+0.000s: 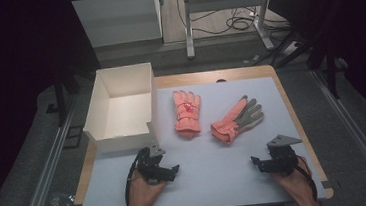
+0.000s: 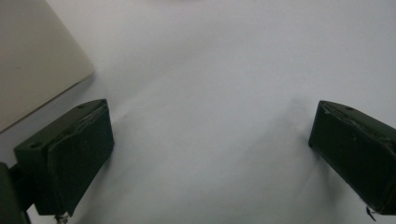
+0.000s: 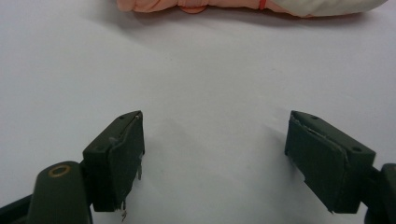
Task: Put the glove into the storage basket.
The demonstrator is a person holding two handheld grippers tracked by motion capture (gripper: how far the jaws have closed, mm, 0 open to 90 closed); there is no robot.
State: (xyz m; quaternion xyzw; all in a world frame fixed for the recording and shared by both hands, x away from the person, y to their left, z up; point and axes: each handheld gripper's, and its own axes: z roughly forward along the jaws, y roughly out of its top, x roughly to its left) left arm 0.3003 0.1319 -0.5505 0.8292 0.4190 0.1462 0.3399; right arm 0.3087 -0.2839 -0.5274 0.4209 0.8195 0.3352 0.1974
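Reaching for gloves [image 1: 211,114]: left gripper [image 1: 169,171], right gripper [image 1: 259,163] both spread, empty; pinch cuff squarely (box [image 1: 101,94] beside).

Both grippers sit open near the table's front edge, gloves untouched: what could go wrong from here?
The two gloves, left glove and right glove, lie close together, so one grasp may drag the other. The limp fabric may slip from the right gripper. The left gripper is beside the white box and may knock it.

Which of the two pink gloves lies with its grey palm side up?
The pink knitted glove with the grey palm, nearer the right claw. The other pink glove, beside the white box, shows only pink.
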